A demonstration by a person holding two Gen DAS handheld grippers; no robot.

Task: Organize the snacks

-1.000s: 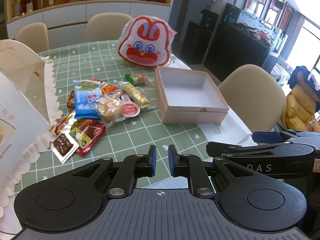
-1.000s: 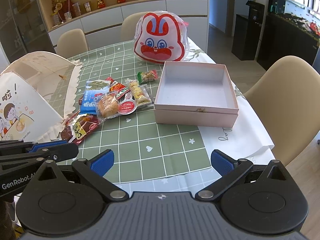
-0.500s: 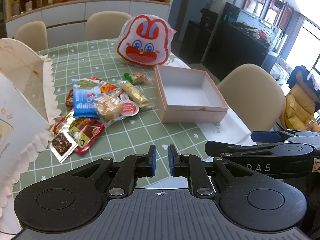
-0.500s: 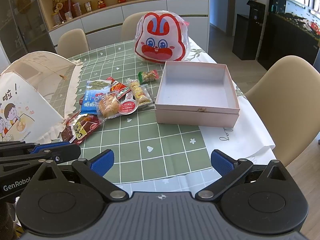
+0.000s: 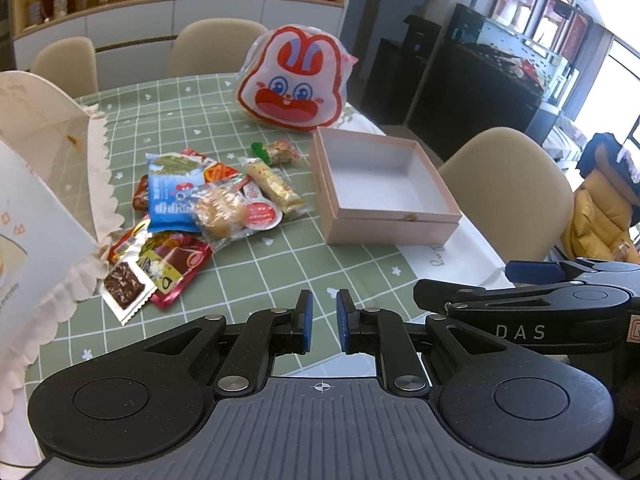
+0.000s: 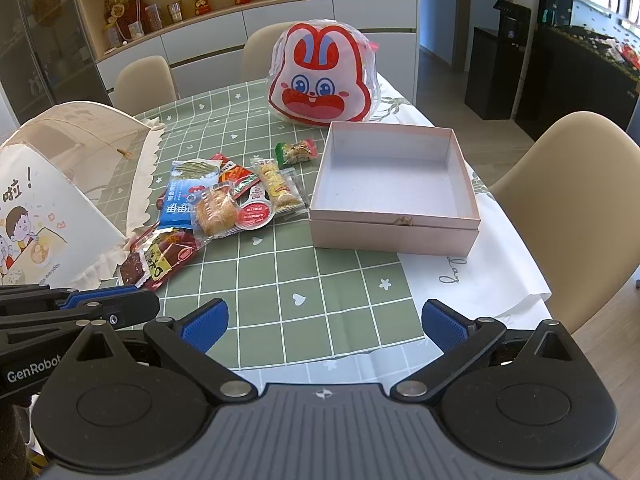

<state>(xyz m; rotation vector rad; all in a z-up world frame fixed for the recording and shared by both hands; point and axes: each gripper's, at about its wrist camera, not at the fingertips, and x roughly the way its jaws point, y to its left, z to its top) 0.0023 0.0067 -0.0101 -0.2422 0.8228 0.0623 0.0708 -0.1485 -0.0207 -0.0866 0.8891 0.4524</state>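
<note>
Both grippers hang over the near edge of the table (image 6: 304, 280), tilted down toward it, side by side. The left gripper (image 5: 322, 322) has its blue pads nearly together, only a thin slit between them, and nothing is in that slit. The right gripper (image 6: 324, 320) stands wide open with its pads far apart, holding nothing and touching nothing; only green checked cloth shows between them.

Places are given from the pink box (image 6: 394, 192), which sits open and empty on the table, partly on the green cloth and partly on a white sheet (image 6: 480, 276). The snacks (image 6: 224, 204) lie in a loose heap to the left of the box, near it but not touching: a blue pack (image 6: 178, 204), a round cake in clear wrap (image 6: 214, 212), a yellow bar (image 6: 280, 188), a small green-ended sweet (image 6: 296, 152) closest to the box's far left corner, and red and brown packets (image 6: 160, 256) at the near end of the heap. Behind the box stands a rabbit-face bag (image 6: 322, 80). Farther left of the heap is a mesh food cover (image 6: 76, 148).
</note>
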